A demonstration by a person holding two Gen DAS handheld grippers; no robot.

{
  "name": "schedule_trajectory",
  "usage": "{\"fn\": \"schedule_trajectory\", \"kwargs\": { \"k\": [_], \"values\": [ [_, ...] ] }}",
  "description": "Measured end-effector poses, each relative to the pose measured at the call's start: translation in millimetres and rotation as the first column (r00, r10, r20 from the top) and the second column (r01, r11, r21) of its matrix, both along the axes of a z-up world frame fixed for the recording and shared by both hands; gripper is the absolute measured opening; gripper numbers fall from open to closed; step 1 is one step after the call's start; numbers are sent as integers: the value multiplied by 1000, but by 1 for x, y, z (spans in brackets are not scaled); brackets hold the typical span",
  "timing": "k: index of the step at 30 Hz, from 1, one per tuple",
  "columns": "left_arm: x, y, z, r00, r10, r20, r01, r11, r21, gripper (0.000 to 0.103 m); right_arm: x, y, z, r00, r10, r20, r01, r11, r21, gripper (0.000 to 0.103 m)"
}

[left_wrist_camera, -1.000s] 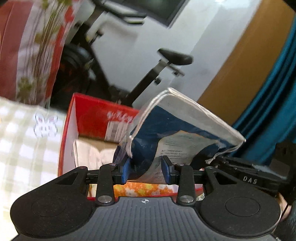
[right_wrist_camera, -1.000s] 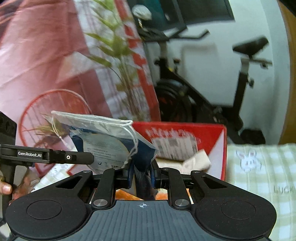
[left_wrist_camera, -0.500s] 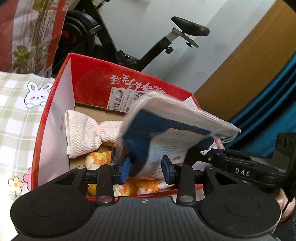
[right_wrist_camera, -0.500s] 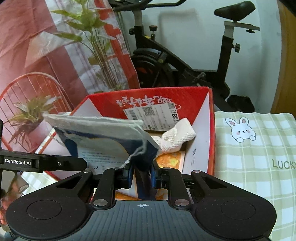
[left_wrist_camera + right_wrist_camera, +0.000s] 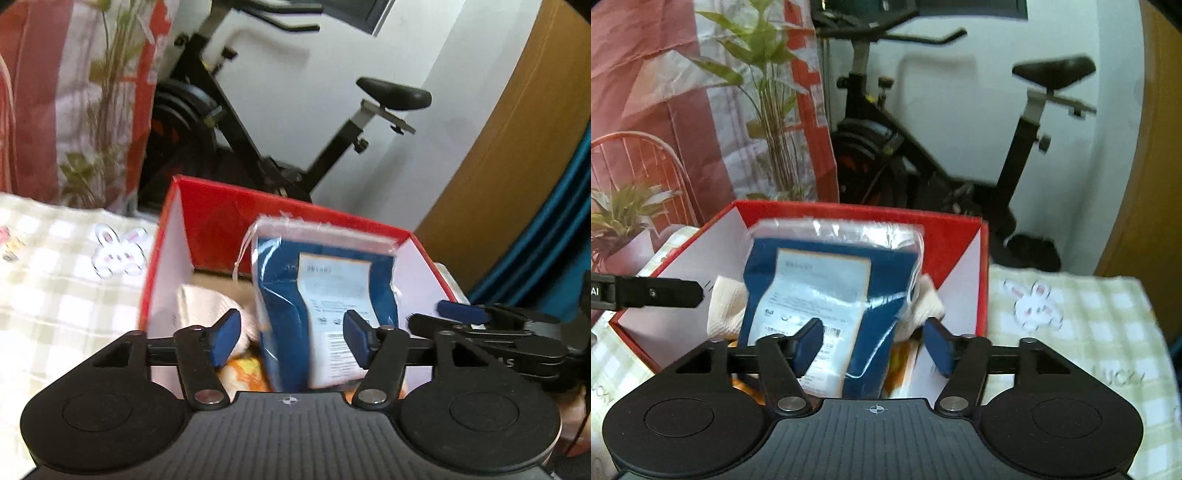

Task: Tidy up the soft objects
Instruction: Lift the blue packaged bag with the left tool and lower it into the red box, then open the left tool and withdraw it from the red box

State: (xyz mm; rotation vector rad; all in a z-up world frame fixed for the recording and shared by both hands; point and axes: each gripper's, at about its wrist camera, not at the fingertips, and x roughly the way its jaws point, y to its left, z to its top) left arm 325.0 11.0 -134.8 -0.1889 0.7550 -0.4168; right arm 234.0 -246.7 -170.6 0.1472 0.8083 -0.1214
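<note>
A blue packet [image 5: 325, 295] in clear plastic with a white label stands nearly upright inside the red cardboard box [image 5: 295, 206]. My left gripper [image 5: 291, 336] has its jaws opening; the packet sits between them, and neither pad presses on it. In the right wrist view the same packet [image 5: 827, 280] stands in the box [image 5: 849, 208] between the opening jaws of my right gripper [image 5: 873, 345], also free of the pads. A white knitted cloth [image 5: 199, 306] and an orange flowered item [image 5: 243, 373] lie under the packet in the box.
The box rests on a green checked cloth [image 5: 1071, 332] printed with a rabbit. An exercise bike [image 5: 229, 122] stands behind it by the white wall. A potted plant [image 5: 764, 92] and red patterned sheet are at the left, a wooden panel [image 5: 517, 166] and teal curtain at the right.
Both grippers held the packet flat above the box; now both sets of jaws have spread and let it go. The packet has tipped upright and dropped into the box.
</note>
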Motion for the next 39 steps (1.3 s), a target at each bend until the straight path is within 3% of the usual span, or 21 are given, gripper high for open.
{"fn": "schedule_trajectory", "kwargs": {
  "k": [2, 4, 6, 8, 13, 18, 27, 34, 39],
  "values": [
    [-5, 0, 4, 1000, 0, 25, -1, 1000, 21, 69, -3, 2, 5, 1000, 2, 18, -2, 1000, -17, 63],
    [-11, -2, 10, 999, -6, 47, 4, 999, 42, 75, -7, 3, 10, 999, 0, 41, 1, 1000, -20, 76],
    [-18, -5, 14, 997, -15, 74, 9, 997, 76, 92, -13, 5, 15, 998, -3, 63, 4, 1000, -22, 91],
    [-28, -8, 22, 994, -13, 110, 1, 994, 110, 98, -21, 9, 21, 996, -4, 95, 6, 1000, -31, 102],
    [-55, -5, 34, 985, -28, 169, 0, 986, 166, 100, -42, 14, 31, 990, -18, 142, 23, 999, -31, 103],
    [-85, 5, 37, 981, -31, 193, -3, 985, 173, 101, -76, 23, 38, 982, -43, 186, 41, 999, 18, 103],
    [-138, 30, 11, 993, -24, 116, 9, 991, 132, 103, -149, 56, 33, 972, -17, 236, 9, 999, 33, 103],
    [-175, 38, -10, 996, -26, 89, 14, 990, 138, 103, -200, 78, 13, 984, -40, 173, 29, 998, 63, 103],
    [-191, 35, -27, 997, -24, 69, 14, 990, 138, 103, -225, 102, -16, 999, 15, 51, -15, 1000, 4, 103]
  ]
}}
